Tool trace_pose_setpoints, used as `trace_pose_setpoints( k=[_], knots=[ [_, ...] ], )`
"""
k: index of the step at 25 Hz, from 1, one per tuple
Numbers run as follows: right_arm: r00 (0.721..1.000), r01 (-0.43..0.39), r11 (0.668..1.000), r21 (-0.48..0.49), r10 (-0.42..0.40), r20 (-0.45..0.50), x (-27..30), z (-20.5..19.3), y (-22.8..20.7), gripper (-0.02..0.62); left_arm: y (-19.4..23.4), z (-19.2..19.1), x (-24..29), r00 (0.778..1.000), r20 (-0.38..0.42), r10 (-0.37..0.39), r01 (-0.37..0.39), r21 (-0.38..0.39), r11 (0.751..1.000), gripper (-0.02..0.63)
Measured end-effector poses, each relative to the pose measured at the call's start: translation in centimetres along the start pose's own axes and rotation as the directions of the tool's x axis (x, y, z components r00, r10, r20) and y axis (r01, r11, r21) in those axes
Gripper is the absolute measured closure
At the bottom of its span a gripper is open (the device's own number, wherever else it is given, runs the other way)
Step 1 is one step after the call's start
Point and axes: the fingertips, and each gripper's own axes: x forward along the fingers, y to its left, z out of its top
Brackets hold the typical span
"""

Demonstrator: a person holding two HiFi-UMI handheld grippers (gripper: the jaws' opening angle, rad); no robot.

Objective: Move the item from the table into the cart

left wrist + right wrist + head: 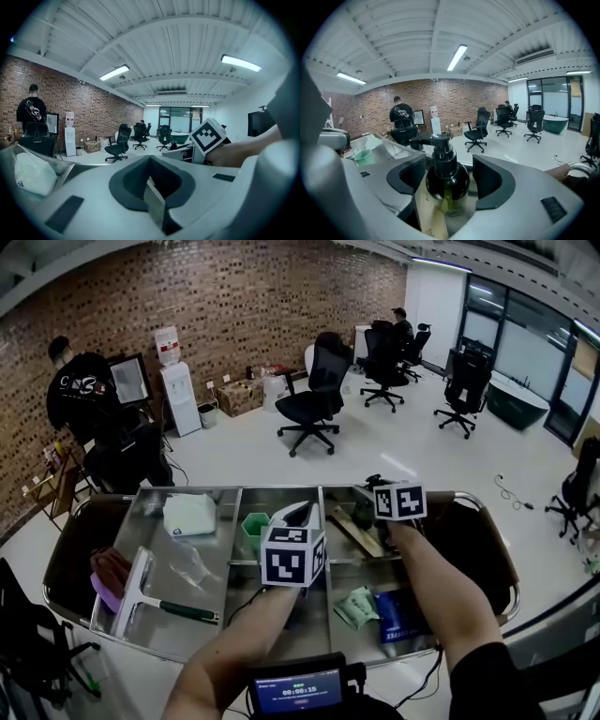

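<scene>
Nearest, the left gripper [150,183] sat with its jaws together and nothing in them, hovering over the middle of the cart [197,487]. Just past it, the right gripper [450,175] had its jaws set wide around the dark pump bottle [447,185], with the pads against the glass and the bottle upright. The head view placed it above the cart's right-hand compartment, though whether its base touched the floor could not be told. The step looked like the set-down. The sound course was to lower the bottle straight and keep the squeeze until the base bore its weight. The jaws could then part and back off level, so the spout did not catch. A wooden piece [356,532] lay just beside the likely drop spot and wanted avoiding. Farther back stood an office chair [314,399] and a brick wall [234,306].
</scene>
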Motion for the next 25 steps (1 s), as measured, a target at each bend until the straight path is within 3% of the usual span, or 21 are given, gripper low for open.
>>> trace_pose_setpoints(
  k=[5, 11, 15, 24, 25],
  knots=[
    [0.998, 0.004, 1.0, 0.018, -0.005, 0.057, -3.3, 1.2, 1.2, 0.285, 0.2, 0.0, -2.2, 1.0, 0.015, 0.002, -0.002, 0.002, 1.0, 0.603],
    [0.998, -0.008, 0.998, 0.061, 0.004, 0.058, -7.4, -0.5, 0.2, 0.285, -2.0, 1.9, -4.7, 0.998, 0.066, 0.001, -0.004, 0.056, 0.998, 0.603],
    [0.999, -0.011, 0.999, 0.04, 0.009, 0.047, -8.7, -1.4, 0.0, 0.285, -2.4, 0.9, -5.9, 0.998, 0.05, 0.028, -0.029, 0.025, 0.999, 0.603],
    [0.975, -0.142, 0.989, 0.045, 0.132, 0.178, -14.3, 0.2, 2.2, 0.289, -4.6, 1.4, -9.0, 0.993, 0.094, 0.07, -0.077, 0.069, 0.995, 0.603],
    [0.968, -0.159, 0.987, 0.037, 0.148, 0.2, -15.1, 0.4, 2.6, 0.347, -4.5, 1.4, -9.5, 0.991, 0.103, 0.081, -0.089, 0.081, 0.993, 0.603]
  ],
)
